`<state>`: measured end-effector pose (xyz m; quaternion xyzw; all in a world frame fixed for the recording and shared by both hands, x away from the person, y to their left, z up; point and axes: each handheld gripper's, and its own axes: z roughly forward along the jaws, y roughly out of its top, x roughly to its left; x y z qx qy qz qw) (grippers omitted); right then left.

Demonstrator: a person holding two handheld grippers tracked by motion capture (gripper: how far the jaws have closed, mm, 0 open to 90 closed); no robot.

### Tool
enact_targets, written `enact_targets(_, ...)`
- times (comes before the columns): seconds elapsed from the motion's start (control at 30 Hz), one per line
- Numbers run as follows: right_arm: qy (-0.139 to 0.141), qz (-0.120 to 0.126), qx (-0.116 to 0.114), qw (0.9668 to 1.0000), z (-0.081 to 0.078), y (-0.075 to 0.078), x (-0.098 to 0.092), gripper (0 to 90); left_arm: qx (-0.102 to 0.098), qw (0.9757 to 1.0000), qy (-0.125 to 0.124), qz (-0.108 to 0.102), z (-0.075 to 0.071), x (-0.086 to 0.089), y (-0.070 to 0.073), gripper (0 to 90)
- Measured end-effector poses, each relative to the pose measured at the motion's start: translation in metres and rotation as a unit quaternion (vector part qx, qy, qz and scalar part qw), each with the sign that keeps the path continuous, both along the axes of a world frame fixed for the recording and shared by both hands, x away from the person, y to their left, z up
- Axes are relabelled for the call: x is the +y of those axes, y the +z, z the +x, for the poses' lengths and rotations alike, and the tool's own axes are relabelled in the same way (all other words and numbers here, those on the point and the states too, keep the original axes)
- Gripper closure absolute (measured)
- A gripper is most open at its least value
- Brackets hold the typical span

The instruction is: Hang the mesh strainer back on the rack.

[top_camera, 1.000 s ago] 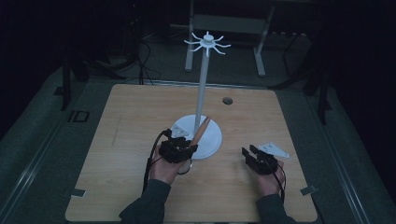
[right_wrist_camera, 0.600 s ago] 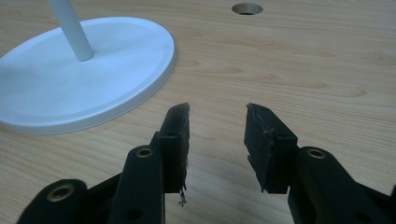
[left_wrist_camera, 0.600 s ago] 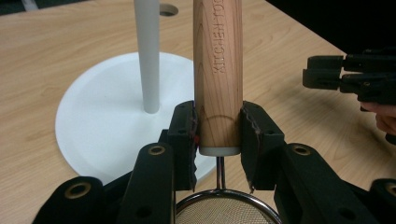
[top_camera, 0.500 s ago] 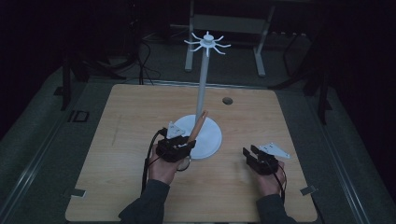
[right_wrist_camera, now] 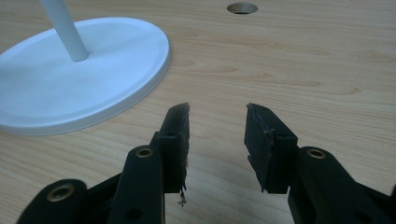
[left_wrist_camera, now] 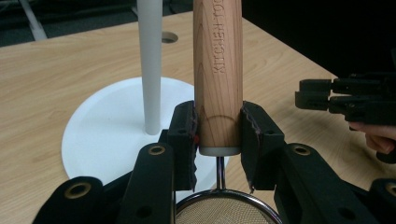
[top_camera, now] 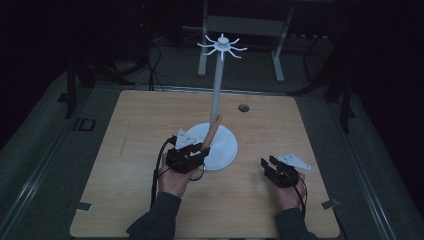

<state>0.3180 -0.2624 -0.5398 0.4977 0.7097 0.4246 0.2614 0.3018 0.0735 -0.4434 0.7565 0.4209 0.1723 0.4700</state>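
Note:
My left gripper (top_camera: 192, 150) is shut on the wooden handle (left_wrist_camera: 218, 70) of a small strainer. Its wire mesh bowl (left_wrist_camera: 222, 215) hangs just below the jaws. The handle (top_camera: 211, 132) slants up and away toward the white pole (top_camera: 216, 95) of a hook stand, above the stand's round white base (top_camera: 227, 150). Spoke-like hooks (top_camera: 222, 46) crown the pole. My right gripper (top_camera: 272, 167) rests open and holding nothing on the table to the right of the base; in its own view its jaws (right_wrist_camera: 217, 135) stand apart over bare wood.
A round hole (top_camera: 243, 107) is cut in the wooden tabletop behind the stand. Dark floor, cables and a grey frame lie beyond the far edge. The stand base (right_wrist_camera: 79, 84) sits left of the right gripper.
The left gripper has risen slightly with the strainer, and the handle stands a little steeper near the pole. The right gripper has stayed where it was.

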Motion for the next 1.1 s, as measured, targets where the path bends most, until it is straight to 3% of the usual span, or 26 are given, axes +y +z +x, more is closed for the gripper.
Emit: enact_targets(1.1, -0.005, 0.004, 0.003, 1.0000, 0.000, -0.001, -0.003, 59.4, -0.039, 0.9985, 0.020, -0.033, -0.001, 0.007, 0.020, 68.5)
